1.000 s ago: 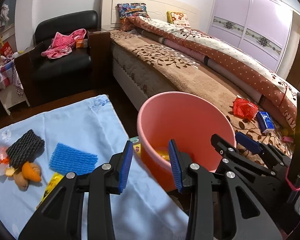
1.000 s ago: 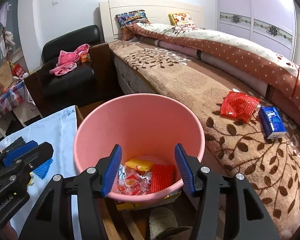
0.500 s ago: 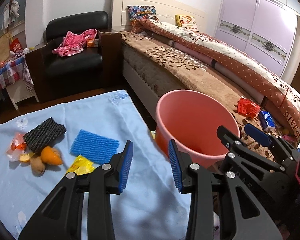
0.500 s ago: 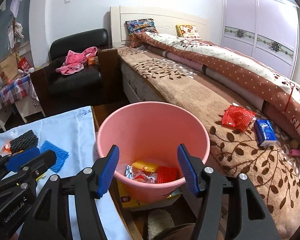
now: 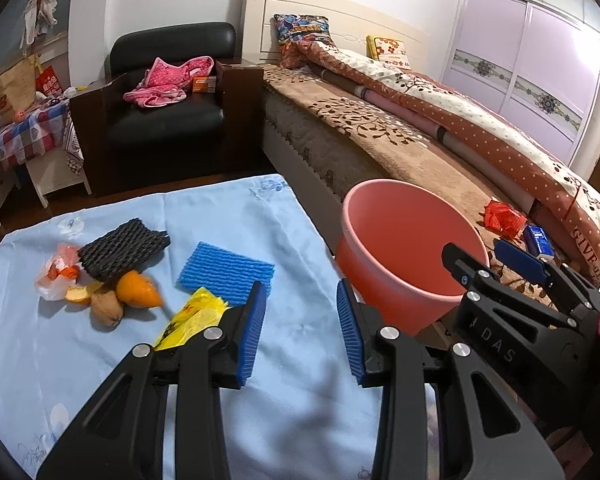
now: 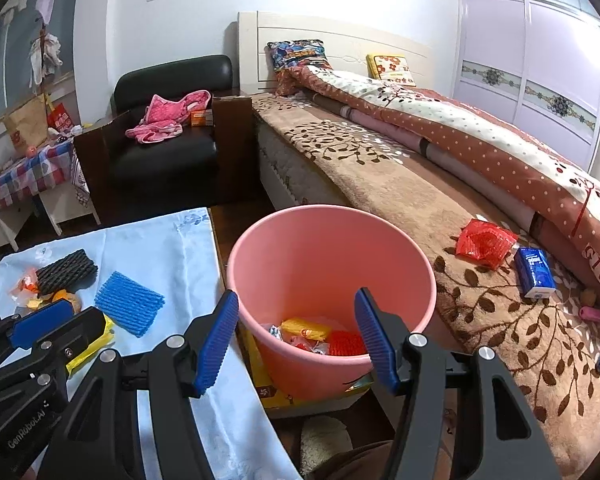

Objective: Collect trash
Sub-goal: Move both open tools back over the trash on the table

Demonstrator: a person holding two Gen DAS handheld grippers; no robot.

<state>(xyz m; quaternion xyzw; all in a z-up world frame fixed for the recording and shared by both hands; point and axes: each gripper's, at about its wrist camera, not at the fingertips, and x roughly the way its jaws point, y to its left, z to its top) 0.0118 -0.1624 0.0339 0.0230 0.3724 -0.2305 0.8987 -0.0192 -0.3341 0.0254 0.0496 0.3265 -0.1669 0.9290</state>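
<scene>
A pink bin (image 6: 332,216) stands between the bed and a light blue cloth (image 5: 220,216); yellow and red wrappers (image 6: 324,336) lie in its bottom. On the cloth lie a blue foam net (image 5: 226,270), a black foam net (image 5: 122,248), a yellow wrapper (image 5: 194,314), orange peel (image 5: 136,290), a walnut (image 5: 107,312) and a clear plastic scrap (image 5: 58,268). My left gripper (image 5: 302,332) hangs open over the cloth, just right of the yellow wrapper, nothing between its pads. My right gripper (image 6: 296,336) is open and empty before the bin's near rim.
On the bed's brown blanket lie a red wrapper (image 6: 484,242) and a blue tissue pack (image 6: 534,272). A black armchair (image 6: 164,152) with pink clothes stands beyond the cloth. A yellow box (image 6: 268,392) sits under the bin. A small checked table (image 5: 20,136) is at far left.
My left gripper has moved left from the bin's edge to over the cloth. The right gripper has drawn back from the bin, with its jaws a little wider.
</scene>
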